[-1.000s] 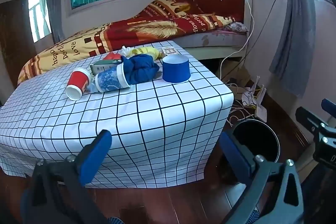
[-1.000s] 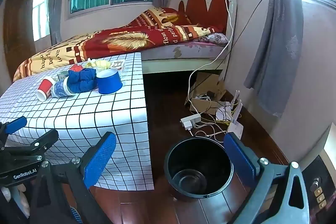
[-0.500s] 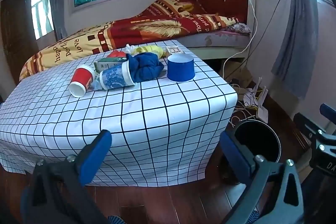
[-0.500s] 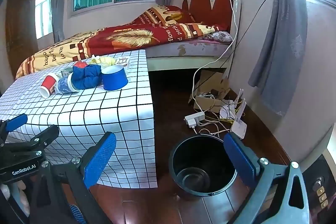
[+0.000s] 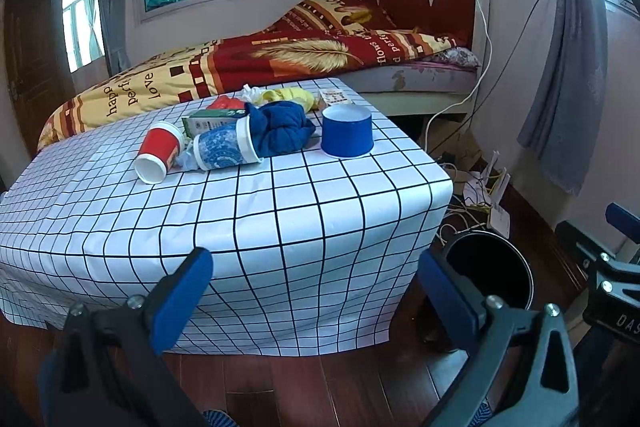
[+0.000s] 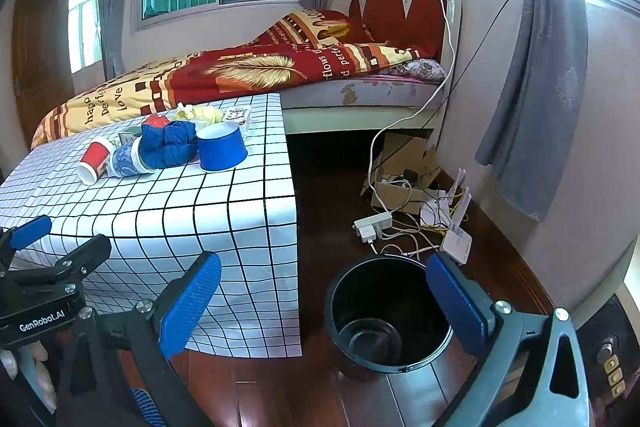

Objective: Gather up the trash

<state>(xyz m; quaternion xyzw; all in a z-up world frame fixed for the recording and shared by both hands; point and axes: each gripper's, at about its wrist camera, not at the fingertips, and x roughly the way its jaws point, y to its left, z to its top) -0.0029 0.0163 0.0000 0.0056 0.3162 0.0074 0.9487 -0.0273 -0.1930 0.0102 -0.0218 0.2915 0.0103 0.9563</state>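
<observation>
Trash lies on a table with a white checked cloth [image 5: 248,219]: a red paper cup [image 5: 157,155] on its side, a blue patterned cup [image 5: 226,149] on its side, a blue cloth bundle [image 5: 280,129], an upturned blue bowl [image 5: 347,131], a green carton [image 5: 212,121] and yellow wrapping [image 5: 290,95]. A black bin [image 6: 384,311] stands on the floor right of the table. My left gripper [image 5: 316,291] is open and empty before the table's front edge. My right gripper [image 6: 324,303] is open and empty above the bin.
A bed [image 5: 280,63] with a red and yellow blanket stands behind the table. A power strip [image 6: 372,223], cables, a router [image 6: 456,239] and a cardboard box [image 6: 404,163] lie on the wooden floor beyond the bin. A grey curtain [image 6: 532,99] hangs at the right.
Both grippers have moved a little toward the table and bin. Both stay open and empty. Nothing on the table has moved.
</observation>
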